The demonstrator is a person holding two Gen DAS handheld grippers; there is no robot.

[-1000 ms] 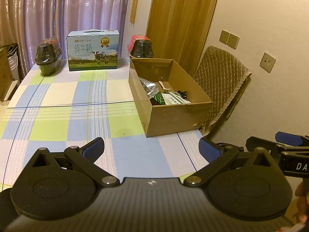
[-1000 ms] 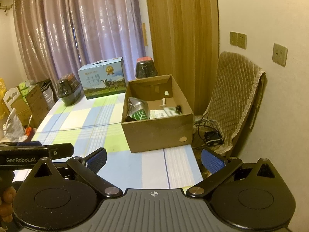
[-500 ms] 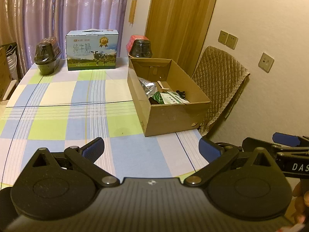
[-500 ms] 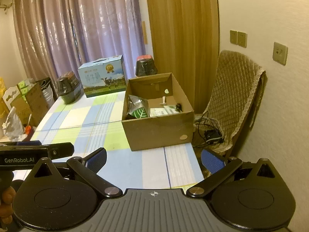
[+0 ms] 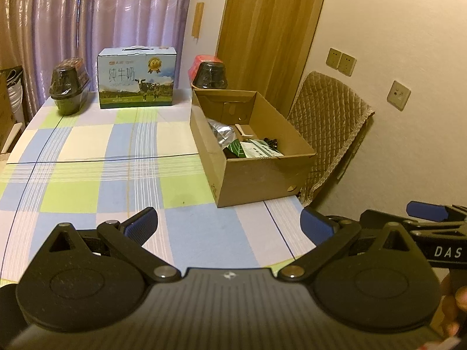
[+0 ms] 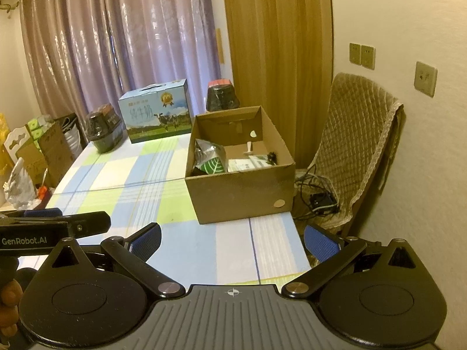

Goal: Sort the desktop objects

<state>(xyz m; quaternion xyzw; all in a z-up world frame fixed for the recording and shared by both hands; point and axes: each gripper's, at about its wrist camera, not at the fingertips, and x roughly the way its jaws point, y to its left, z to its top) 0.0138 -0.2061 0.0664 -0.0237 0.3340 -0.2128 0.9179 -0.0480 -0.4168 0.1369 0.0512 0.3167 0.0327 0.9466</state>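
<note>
Both the left gripper [image 5: 229,226] and the right gripper [image 6: 232,240] hover over the near edge of the counter [image 5: 87,175], jaws spread wide and empty. The sorted items, a foil pouch [image 6: 208,153] and a green leaf-printed packet [image 6: 213,167] among them, already lie inside the open cardboard box [image 6: 239,195], likely gathered there as the collection point. The milk carton [image 5: 135,83] stands well apart at the counter's far edge.

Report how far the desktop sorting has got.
Done: the cardboard box already holds a foil bag, a green-leaf packet and papers. In hand: nothing; the left tool and the right tool are both open over the tablecloth. Left: possibly the milk carton and two dark wrapped containers, all outside the box.
</note>
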